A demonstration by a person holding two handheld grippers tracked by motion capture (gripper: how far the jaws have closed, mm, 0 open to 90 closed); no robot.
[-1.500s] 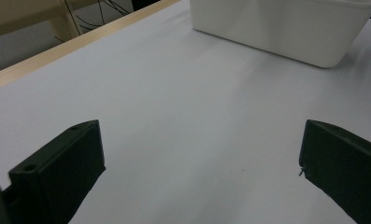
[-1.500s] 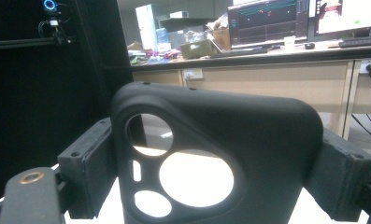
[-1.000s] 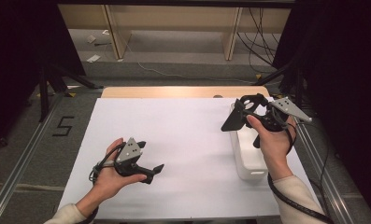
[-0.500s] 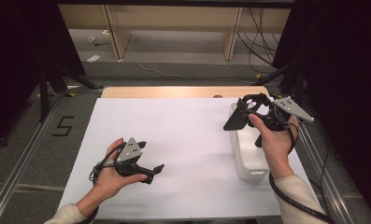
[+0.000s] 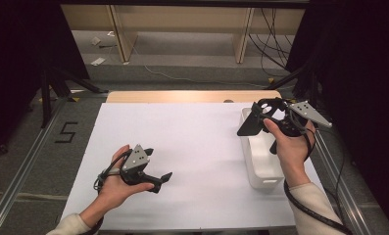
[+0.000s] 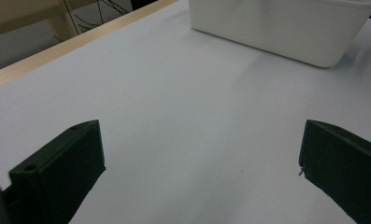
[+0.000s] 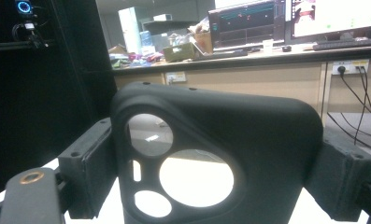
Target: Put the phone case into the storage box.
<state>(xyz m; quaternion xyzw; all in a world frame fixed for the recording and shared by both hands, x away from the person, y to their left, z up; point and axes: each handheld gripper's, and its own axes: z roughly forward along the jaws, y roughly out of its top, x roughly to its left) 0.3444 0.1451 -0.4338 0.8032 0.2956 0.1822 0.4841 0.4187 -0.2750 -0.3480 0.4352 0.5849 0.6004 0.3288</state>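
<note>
A white sheet (image 5: 192, 161) covers the table, with a strip of bare wood (image 5: 192, 96) along its far edge and dark curtains on both sides. Beyond it there's grey floor and the legs of a wooden frame (image 5: 121, 32); a "5" (image 5: 67, 132) is marked on the floor at the left. Over on the right side of the sheet sits a long white plastic bin (image 5: 260, 161), and in the left gripper view that same bin (image 6: 286, 28) stands well ahead with bare white surface in between, nothing blocking the way.

Now the right gripper (image 5: 255, 117): it's up above the far end of the bin, and it's clamped on a black phone case (image 5: 263, 113). The right gripper view shows it clearly, the phone case (image 7: 248, 140) wedged between the two jaws, its camera cut-outs facing the lens, desks and lit monitors (image 7: 286, 18) behind it.

Down at the near left, the left gripper (image 5: 160, 171) rests low over the sheet in the person's hand, jaws spread wide with nothing between them, only white surface.
</note>
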